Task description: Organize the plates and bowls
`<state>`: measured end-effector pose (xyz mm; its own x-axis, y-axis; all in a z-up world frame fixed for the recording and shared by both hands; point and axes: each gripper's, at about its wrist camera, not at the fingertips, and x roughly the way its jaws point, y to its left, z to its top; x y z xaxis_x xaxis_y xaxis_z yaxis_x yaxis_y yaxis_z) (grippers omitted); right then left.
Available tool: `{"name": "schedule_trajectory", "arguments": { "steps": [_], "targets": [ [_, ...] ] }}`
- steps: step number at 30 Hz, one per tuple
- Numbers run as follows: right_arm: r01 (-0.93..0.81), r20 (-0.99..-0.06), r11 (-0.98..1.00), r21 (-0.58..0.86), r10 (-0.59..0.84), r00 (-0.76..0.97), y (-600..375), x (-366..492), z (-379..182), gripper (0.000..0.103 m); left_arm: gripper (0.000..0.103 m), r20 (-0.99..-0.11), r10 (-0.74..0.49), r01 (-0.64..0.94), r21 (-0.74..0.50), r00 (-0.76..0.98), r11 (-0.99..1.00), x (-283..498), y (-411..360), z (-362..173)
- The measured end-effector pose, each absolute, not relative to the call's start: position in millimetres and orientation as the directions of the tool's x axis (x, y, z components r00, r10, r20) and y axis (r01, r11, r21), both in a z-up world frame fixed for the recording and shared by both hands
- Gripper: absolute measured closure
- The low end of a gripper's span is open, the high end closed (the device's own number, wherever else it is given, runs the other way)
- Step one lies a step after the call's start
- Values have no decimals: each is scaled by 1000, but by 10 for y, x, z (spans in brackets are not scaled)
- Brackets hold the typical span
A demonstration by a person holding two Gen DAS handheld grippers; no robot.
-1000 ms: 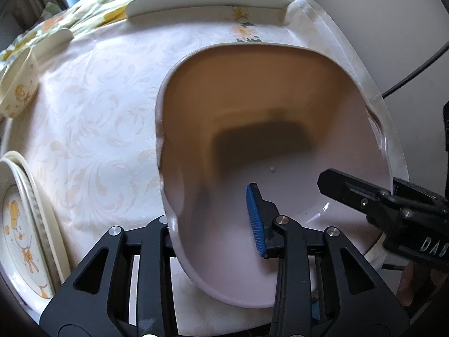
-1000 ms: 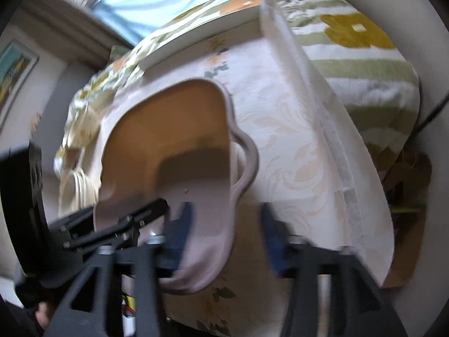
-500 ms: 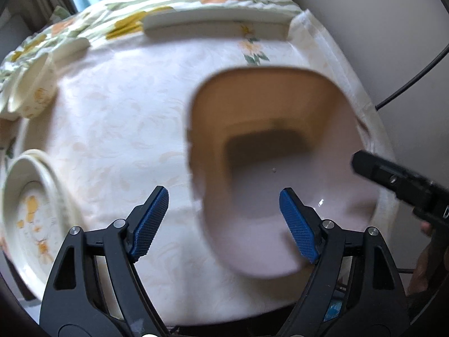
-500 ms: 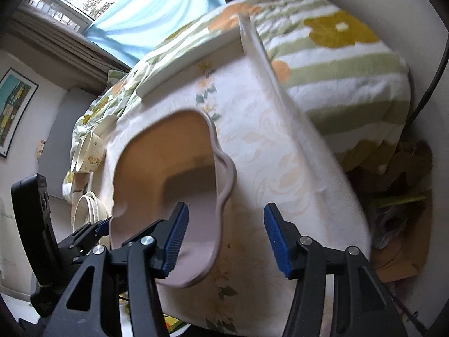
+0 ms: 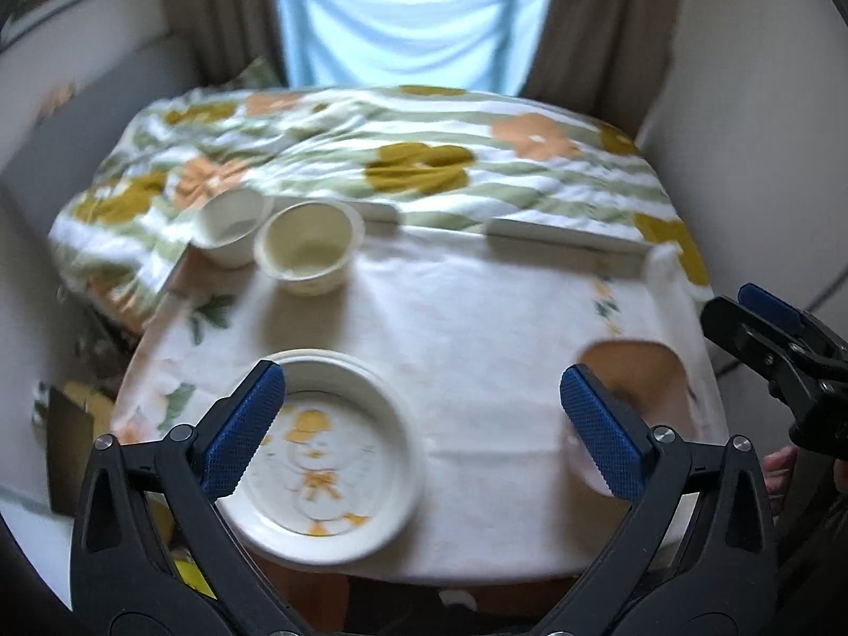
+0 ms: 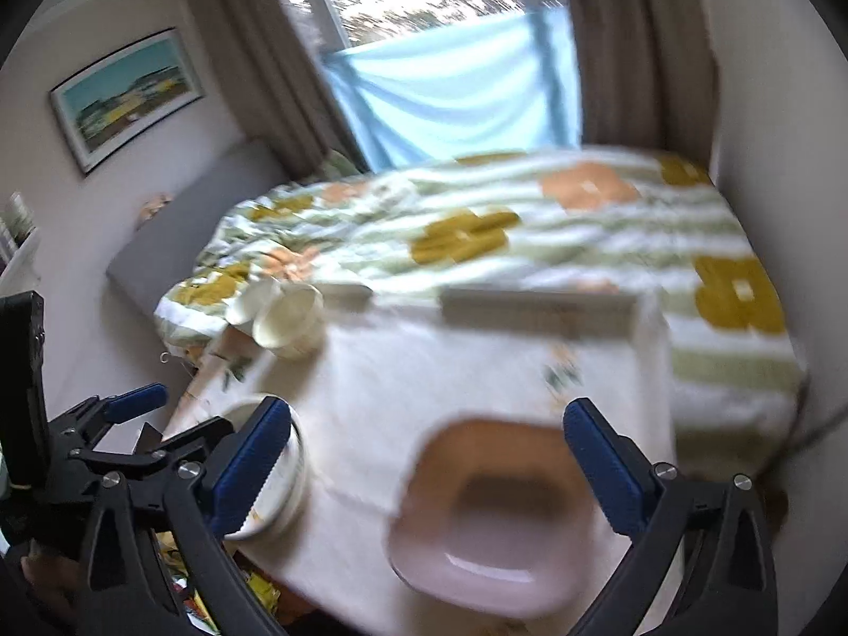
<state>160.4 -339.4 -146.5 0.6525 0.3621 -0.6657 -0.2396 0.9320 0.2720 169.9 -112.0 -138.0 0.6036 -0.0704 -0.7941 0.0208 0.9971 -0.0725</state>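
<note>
**Both tongs empty above the dishes**

My left tongs (image 5: 421, 426) and right tongs (image 6: 426, 458) are opening wide, nothing between them. The pinkish handled dish (image 6: 493, 524) sits at the lower centre of the right view, on the cloth-covered surface (image 5: 477, 328). I judge it placed. Next I'd go for the printed plate (image 5: 318, 456) lower left, or the two cream bowls (image 5: 305, 246) upper left.

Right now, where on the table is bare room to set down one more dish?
The middle of the table is bare, between the two cups, the round plate and the pink dish. The far left corner is crowded.
</note>
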Motion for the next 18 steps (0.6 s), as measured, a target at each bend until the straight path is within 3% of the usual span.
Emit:
{"name": "schedule_trajectory", "arguments": {
  "steps": [7, 13, 15, 18],
  "targets": [
    [-299, -739, 919, 258, 387, 551, -2667, 2222, -1519, 0, 0, -808, -81, -99, -170, 584, 980, 2213, -125, -1405],
    [-252, -810, 930, 267, 359, 464, -2066, 2953, -1830, 0, 1, -851, -155, -151, -263, 502, 953, 2934, 509, -1783],
    [-232, -830, 927, 296, 369, 418, -1926, 3151, -1990, 0, 5, -865, -188, -163, -292, 466, 942, 3180, 659, -1986],
    [-213, -868, 935, 283, 344, 358, -1662, 3433, -2292, 1, 29, -888, -221, -163, -307, 404, 938, 3467, 721, -2302]
  ]
}}
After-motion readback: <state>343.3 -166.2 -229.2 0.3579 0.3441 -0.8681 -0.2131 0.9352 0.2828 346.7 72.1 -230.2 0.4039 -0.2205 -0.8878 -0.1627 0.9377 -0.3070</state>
